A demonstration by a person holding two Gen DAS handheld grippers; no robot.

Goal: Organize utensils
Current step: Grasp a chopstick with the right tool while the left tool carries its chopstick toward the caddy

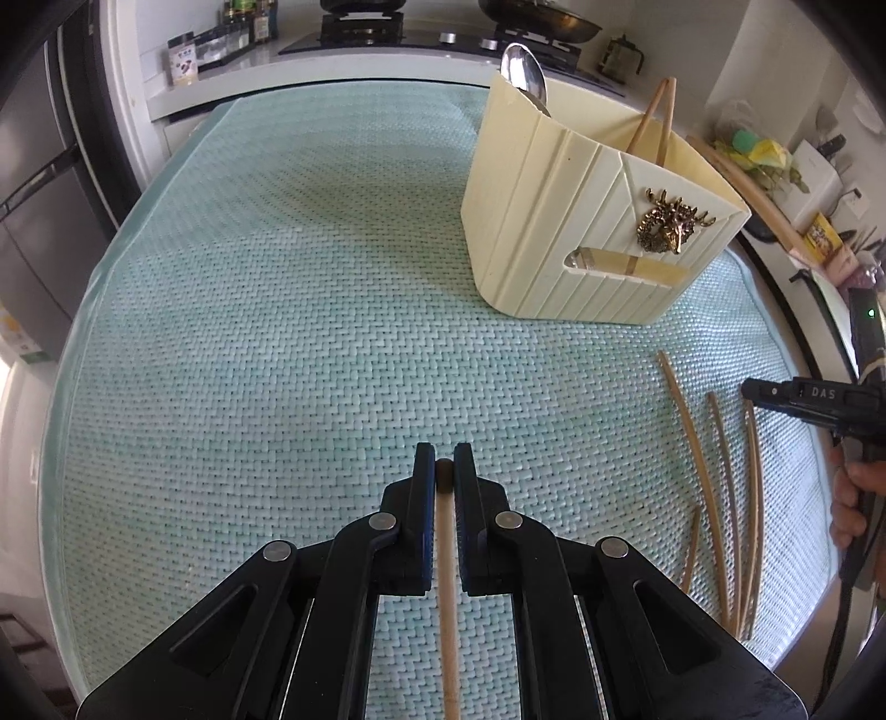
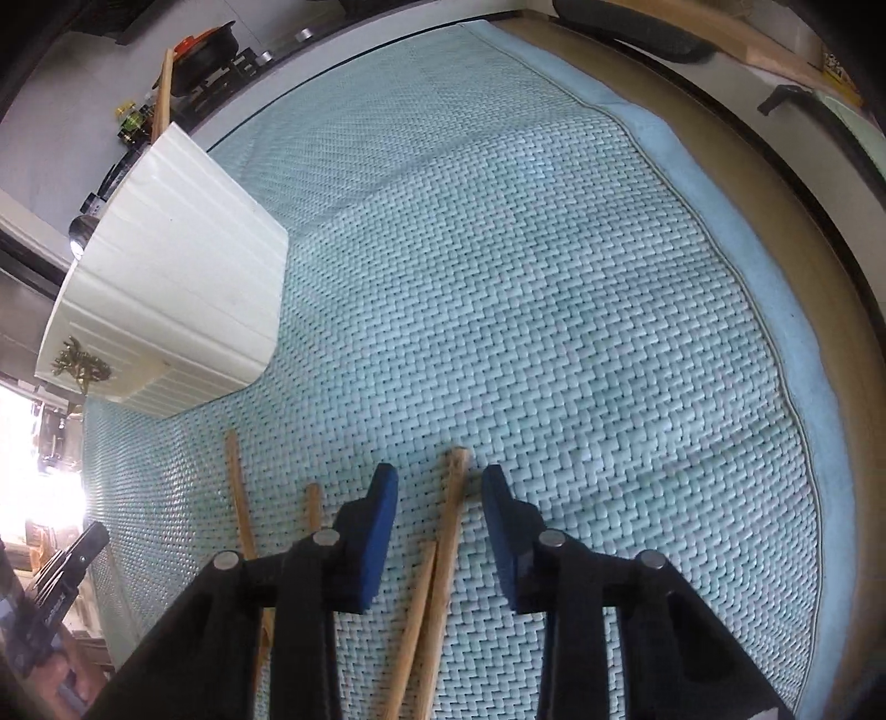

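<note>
Left wrist: a woven green mat covers the bench, a stove behind. The cream holder holds a spoon and chopsticks. The left hand-held gripper is clenched on one chopstick.

Right wrist: the right hand-held gripper stands released, straddling loose chopsticks on the mat.

A round table is covered by a pale green woven mat. A cream utensil holder is stood on the mat toward the far edge. Loose wooden chopsticks are laid near the right edge.
</note>
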